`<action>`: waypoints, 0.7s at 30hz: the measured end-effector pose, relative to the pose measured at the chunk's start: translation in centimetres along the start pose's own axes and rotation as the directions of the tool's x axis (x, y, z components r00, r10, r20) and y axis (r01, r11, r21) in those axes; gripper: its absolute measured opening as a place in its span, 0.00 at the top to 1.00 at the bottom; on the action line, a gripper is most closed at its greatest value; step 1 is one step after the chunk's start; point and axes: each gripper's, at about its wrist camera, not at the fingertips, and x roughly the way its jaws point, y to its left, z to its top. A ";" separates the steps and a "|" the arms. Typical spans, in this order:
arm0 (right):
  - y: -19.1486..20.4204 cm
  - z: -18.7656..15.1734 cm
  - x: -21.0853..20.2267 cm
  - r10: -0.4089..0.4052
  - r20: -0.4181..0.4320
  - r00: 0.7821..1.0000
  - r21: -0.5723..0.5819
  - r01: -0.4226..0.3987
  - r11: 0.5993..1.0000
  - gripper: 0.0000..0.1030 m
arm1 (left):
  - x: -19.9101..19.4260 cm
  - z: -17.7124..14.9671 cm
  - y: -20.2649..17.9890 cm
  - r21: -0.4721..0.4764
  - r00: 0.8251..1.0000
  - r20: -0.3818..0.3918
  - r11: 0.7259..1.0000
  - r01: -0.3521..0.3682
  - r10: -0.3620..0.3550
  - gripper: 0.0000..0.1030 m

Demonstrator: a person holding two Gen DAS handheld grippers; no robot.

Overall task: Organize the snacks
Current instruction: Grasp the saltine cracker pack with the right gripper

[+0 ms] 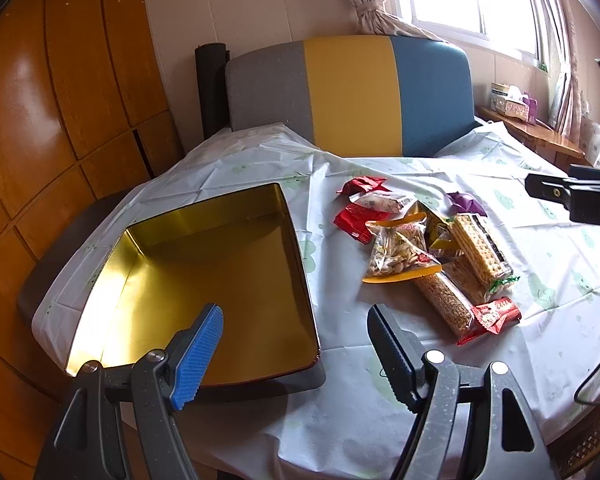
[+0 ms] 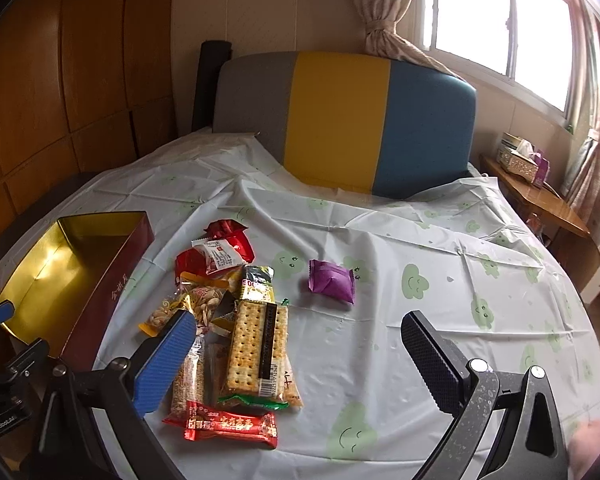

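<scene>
An open tin box [image 1: 204,272] with a gold inside and red outer wall [image 2: 112,280] sits empty at the table's left. A pile of snacks [image 1: 424,256] lies to its right: a cracker pack [image 2: 256,344], a nut bag [image 1: 400,252], a sesame bar [image 1: 444,304], red wrapped bars [image 2: 232,426] and red packets [image 2: 228,244]. A purple packet [image 2: 332,282] lies apart to the right. My left gripper [image 1: 296,356] is open and empty over the box's near right corner. My right gripper [image 2: 296,364] is open and empty above the pile's near end.
The table has a white cloth with green clouds [image 2: 420,280]. A grey, yellow and blue chair back [image 2: 340,120] stands behind it. Wooden cabinets [image 1: 40,120] are at the left. A side shelf with a tissue box [image 2: 520,156] is at the right under the window.
</scene>
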 end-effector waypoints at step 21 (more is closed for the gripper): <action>0.1 -0.7 9.9 0.279 -0.252 0.927 0.072 -0.269 0.960 0.00 | 1.0 0.8 -3.2 0.115 0.971 0.024 0.966 0.234 -0.238 0.26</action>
